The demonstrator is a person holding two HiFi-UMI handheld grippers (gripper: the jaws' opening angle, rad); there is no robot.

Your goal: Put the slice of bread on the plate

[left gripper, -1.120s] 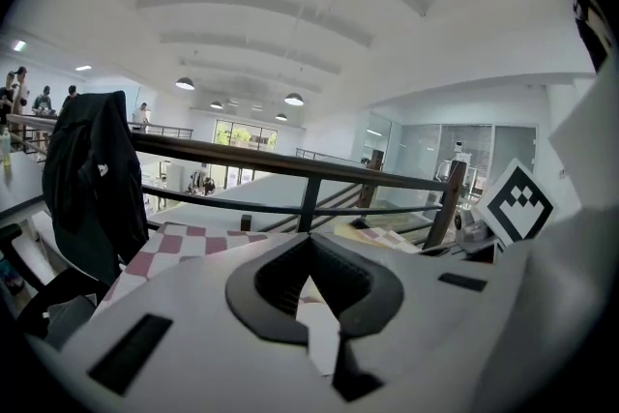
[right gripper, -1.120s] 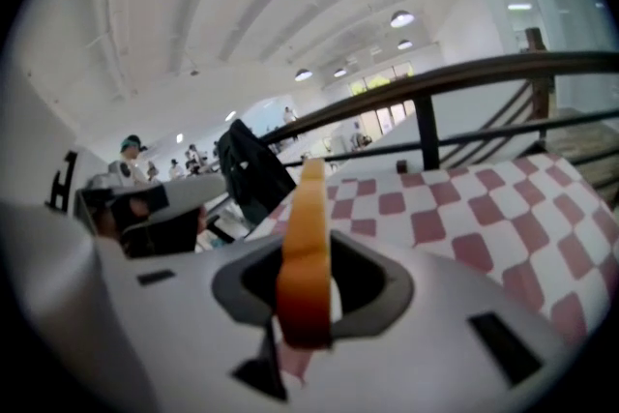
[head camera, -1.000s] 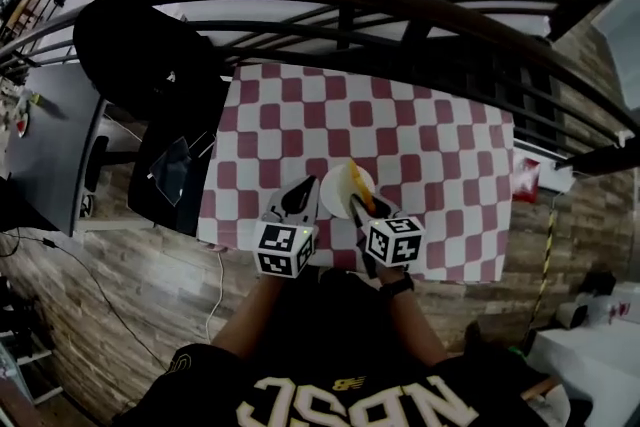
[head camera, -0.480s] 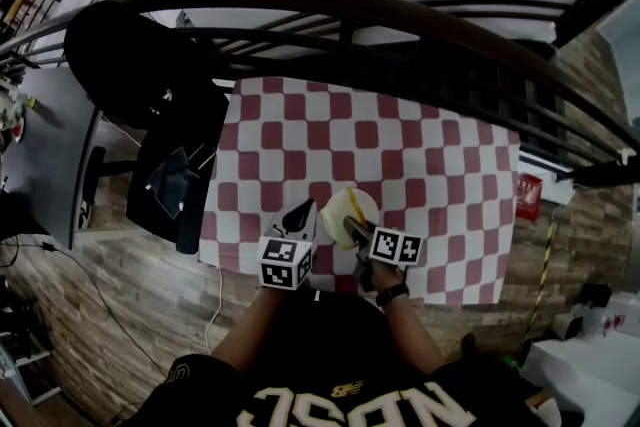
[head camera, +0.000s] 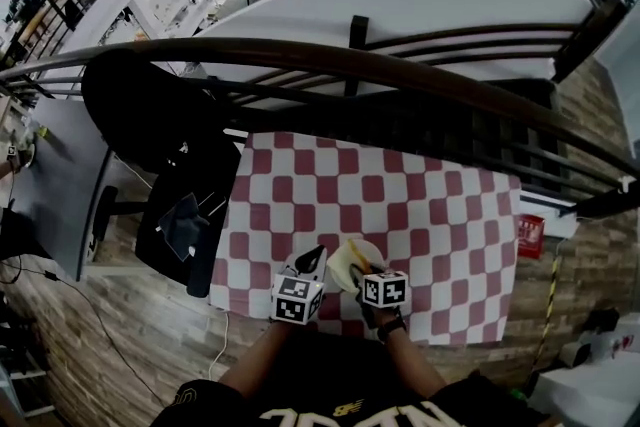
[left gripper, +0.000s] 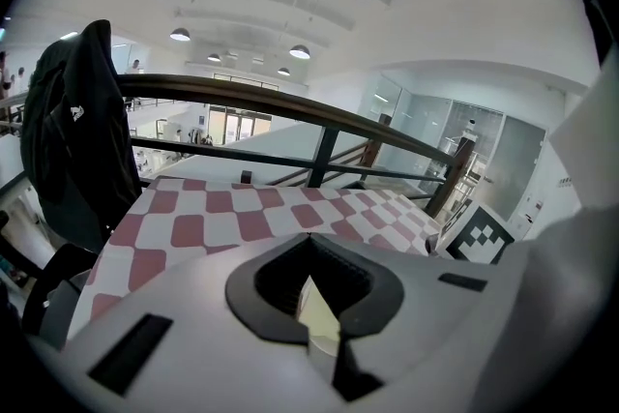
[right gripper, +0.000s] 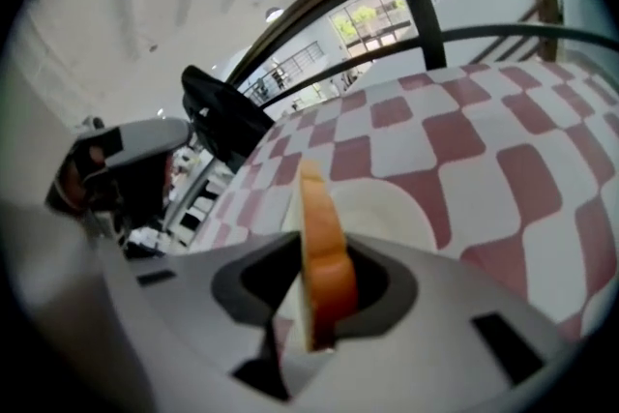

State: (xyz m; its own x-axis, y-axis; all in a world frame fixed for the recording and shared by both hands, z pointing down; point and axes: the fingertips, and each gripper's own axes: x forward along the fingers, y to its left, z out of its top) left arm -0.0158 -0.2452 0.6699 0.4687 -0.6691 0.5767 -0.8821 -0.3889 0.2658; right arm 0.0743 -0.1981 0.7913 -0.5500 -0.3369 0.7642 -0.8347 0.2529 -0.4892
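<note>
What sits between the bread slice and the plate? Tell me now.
Nothing visible does. The slice of bread, clamped on edge in the right gripper, hangs over the bare plate.

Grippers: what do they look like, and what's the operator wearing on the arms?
The left gripper and right gripper match: pale grey bodies, dark pointed jaws, each carrying a white cube with black square markers. No cables visible. Dark band on the right wrist; dark top with pale lettering, forearms unsleeved.
</note>
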